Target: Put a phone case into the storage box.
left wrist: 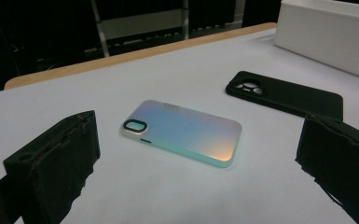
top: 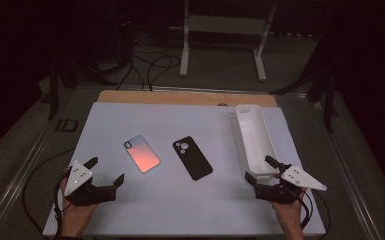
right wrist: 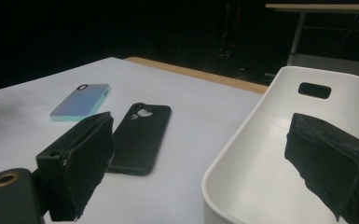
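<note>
My left gripper (top: 106, 170) sits low near the front-left part of the white table (top: 180, 200). Its jaws are wide open w/ nothing in them. In the left gripper view, the shiny rainbow phone case (left wrist: 184, 130) lies flat just ahead, seen between the two jaws, not touching them. It's face down, camera hole up.

My right gripper (top: 260, 169) is at the front-right, jaws wide open too, holding nothing. It's right at the near end of the long white bin (top: 252, 131). In the right gripper view, one jaw shows over the inside of the bin, the other over the table beside it. Can't tell if a jaw touches the rim.

The black phone case (top: 192, 157) lies flat in the middle, between the shiny case and the bin, apart from both.
</note>
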`<state>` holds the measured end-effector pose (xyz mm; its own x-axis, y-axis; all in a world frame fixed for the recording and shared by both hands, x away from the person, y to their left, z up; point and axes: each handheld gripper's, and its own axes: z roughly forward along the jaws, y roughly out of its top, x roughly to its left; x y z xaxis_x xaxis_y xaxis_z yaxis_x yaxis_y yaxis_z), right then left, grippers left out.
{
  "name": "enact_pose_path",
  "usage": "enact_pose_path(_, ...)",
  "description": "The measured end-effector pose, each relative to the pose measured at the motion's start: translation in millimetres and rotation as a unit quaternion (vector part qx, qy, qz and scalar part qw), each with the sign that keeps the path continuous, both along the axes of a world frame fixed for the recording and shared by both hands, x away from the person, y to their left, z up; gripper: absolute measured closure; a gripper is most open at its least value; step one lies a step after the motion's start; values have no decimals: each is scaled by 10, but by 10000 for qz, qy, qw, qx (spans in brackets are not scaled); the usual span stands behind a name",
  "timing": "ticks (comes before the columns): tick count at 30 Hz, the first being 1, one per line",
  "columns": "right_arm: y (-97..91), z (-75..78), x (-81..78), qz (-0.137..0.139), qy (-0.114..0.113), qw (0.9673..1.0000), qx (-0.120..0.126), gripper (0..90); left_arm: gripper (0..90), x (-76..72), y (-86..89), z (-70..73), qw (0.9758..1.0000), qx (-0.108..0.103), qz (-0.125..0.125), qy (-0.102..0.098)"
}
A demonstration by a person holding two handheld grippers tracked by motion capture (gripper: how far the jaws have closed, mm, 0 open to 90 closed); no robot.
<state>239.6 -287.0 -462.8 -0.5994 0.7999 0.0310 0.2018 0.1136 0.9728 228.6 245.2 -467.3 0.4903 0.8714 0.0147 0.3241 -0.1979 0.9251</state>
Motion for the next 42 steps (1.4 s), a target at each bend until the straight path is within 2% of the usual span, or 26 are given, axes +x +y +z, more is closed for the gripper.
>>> enact_pose_path(15,46,-34,25,-58,77,9999,-46,80,0,0,4,14,9999,-83,61,74)
enact_pose_path(20,68,-41,29,-41,70,9999,-64,80,0,26,-30,40,9998,-105,24,165)
enact_pose_path(23,66,-43,34,-58,69,9999,-70,80,0,54,-59,59,9997,-139,-31,201)
enact_pose_path(25,62,-47,40,-59,60,9999,-67,79,0,72,-80,74,9996,-135,-159,190)
enact_pose_path(29,64,-55,56,-88,78,9999,-71,80,0,133,-141,95,9993,-54,-271,260)
enact_pose_path(35,67,-61,59,-101,66,9999,-91,80,0,242,-204,106,9987,-76,-343,357)
enact_pose_path(39,66,-64,60,-120,73,9999,-80,79,0,242,-204,106,9987,-76,-343,357)
enact_pose_path(40,80,-73,62,-119,84,9999,-86,80,0,329,-266,129,9984,-29,-385,422)
enact_pose_path(42,85,-75,63,-113,82,9999,-91,80,0,345,-276,135,9983,3,-393,432)
